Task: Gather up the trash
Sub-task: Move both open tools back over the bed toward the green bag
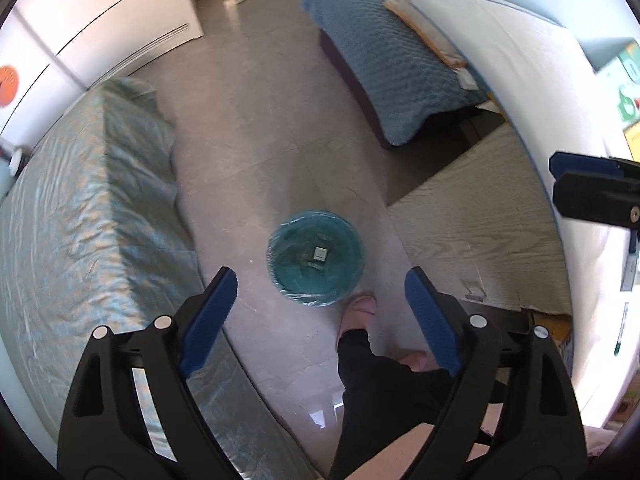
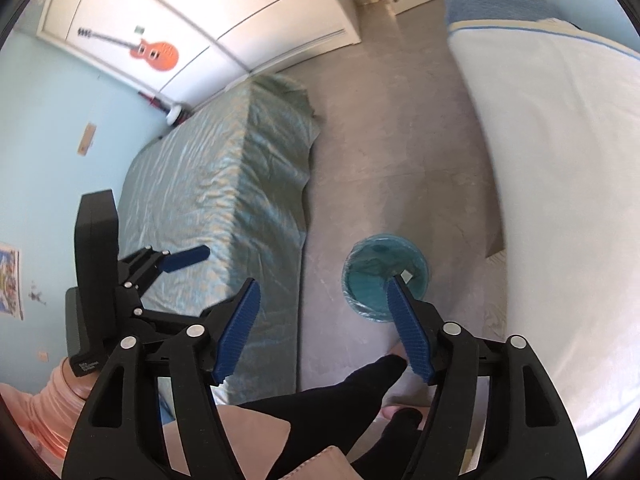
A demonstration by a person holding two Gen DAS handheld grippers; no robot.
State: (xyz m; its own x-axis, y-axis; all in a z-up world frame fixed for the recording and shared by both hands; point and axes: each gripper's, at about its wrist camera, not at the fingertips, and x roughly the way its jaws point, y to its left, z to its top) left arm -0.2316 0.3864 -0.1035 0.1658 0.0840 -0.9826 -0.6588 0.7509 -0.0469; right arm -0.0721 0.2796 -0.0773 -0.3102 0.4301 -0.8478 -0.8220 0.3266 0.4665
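1. Silky green-gold cloth covers the bed on the left, beside and beyond the left claw's left finger.
2. The left claw points almost straight down at the grey floor; its blue pads stand wide apart with nothing between them.
3. The bin, round and lined with a teal bag, stands on the floor just ahead of that claw, between the lines of its two fingers. Small bits of trash, one a pale square, lie at its bottom.
4. A foot in a sandal sits just below the bin, inside the claw's span, with a dark trouser leg nearer the camera.
5. Right of the claw lies a pale wooden board, then a white mattress; a blue quilt lies farther ahead.
6. The right claw also hangs apart and empty. The bin sits ahead, partly behind its right finger.
7. Left of it the other claw shows over the bed, held by a hand in a peach sleeve.
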